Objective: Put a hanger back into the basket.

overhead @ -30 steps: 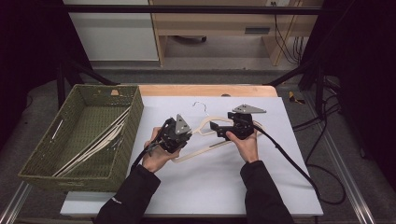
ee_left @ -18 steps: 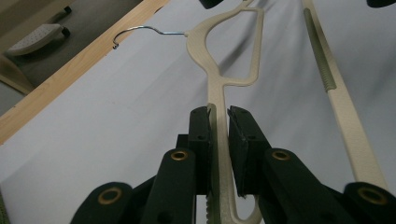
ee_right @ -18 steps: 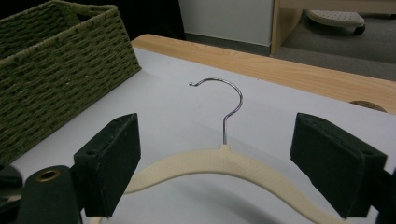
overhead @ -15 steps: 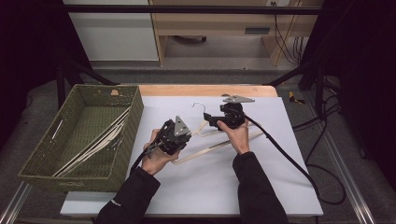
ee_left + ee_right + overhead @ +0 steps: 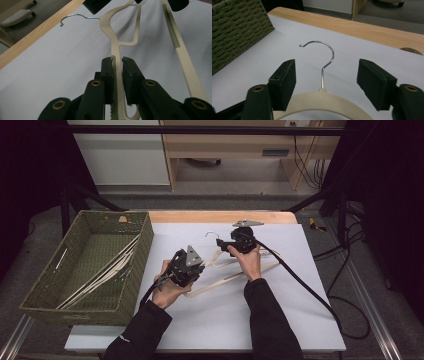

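A cream plastic hanger (image 5: pixel 226 278) with a metal hook (image 5: pixel 212 235) lies on the white table top (image 5: pixel 280 310). My left gripper (image 5: pixel 196 270) is shut on one thin arm of the hanger (image 5: pixel 117 50), with the pads pressed on both sides of it. My right gripper (image 5: pixel 225 247) sits at the hanger's neck, its jaws on either side of the hook (image 5: pixel 328 50). Those jaws have just been closing. The pads (image 5: pixel 284 85) still stand well apart from the hook's shaft and the cream neck (image 5: pixel 322 101).
A green woven basket (image 5: pixel 135 270) stands at the table's left with several cream hangers (image 5: pixel 102 275) in it; its wall (image 5: pixel 234 30) is near the right gripper. A wooden strip (image 5: pixel 215 216) runs along the far edge. Black cables (image 5: pixel 305 285) trail over the right side.
The right gripper has moved left and away from the person, up to the hanger's hook, and its jaws have narrowed. The left gripper and the hanger arm in it have stayed put.
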Tool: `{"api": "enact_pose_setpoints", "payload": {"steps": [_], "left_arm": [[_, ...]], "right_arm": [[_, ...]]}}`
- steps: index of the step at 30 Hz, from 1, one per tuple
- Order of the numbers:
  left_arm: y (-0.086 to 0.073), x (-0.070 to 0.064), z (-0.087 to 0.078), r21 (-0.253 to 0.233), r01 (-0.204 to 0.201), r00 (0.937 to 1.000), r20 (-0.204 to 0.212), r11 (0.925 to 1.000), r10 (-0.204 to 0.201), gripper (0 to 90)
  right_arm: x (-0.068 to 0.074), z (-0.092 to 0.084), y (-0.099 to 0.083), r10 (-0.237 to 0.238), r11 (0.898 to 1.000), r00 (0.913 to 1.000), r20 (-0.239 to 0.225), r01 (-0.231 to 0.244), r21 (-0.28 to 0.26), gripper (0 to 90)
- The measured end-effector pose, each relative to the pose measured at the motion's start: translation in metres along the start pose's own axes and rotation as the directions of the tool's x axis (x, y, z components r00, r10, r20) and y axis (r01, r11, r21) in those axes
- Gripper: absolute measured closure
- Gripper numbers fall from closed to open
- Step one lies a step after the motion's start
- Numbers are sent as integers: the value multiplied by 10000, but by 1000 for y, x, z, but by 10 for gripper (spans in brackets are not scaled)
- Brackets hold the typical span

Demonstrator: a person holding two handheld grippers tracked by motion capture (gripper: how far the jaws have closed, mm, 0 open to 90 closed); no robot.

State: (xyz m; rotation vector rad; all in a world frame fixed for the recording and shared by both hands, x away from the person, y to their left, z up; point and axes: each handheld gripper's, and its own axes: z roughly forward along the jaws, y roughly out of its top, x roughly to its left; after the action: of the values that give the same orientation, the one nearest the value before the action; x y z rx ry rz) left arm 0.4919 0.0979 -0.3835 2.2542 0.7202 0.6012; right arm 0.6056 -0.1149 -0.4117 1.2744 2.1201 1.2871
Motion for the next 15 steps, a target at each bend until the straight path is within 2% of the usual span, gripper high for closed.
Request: {"api": "enact_pose_setpoints", "payload": {"steps": [5, 6, 10, 15], "left_arm": [[-1, -2, 0, -111, 83, 10000, -4, 9999, -83, 793], [-1, -1, 0, 15, -64, 10000, 12, 10000, 63, 793], [-3, -3, 1, -87, 62, 10000, 21, 9999, -62, 793], [-4, -3, 0, 12, -53, 10000, 37, 10000, 53, 793]], "right_arm": [[-2, 11, -1, 167, 9994, 9998, 113, -170, 310, 431], [-3, 13, -1, 207, 9991, 9997, 129, -212, 358, 445], [-6, 18, -3, 279, 9972, 9994, 226, -294, 689, 524], [-7, 24, -6, 356, 9957, 9994, 9, -356, 858, 591]]}}
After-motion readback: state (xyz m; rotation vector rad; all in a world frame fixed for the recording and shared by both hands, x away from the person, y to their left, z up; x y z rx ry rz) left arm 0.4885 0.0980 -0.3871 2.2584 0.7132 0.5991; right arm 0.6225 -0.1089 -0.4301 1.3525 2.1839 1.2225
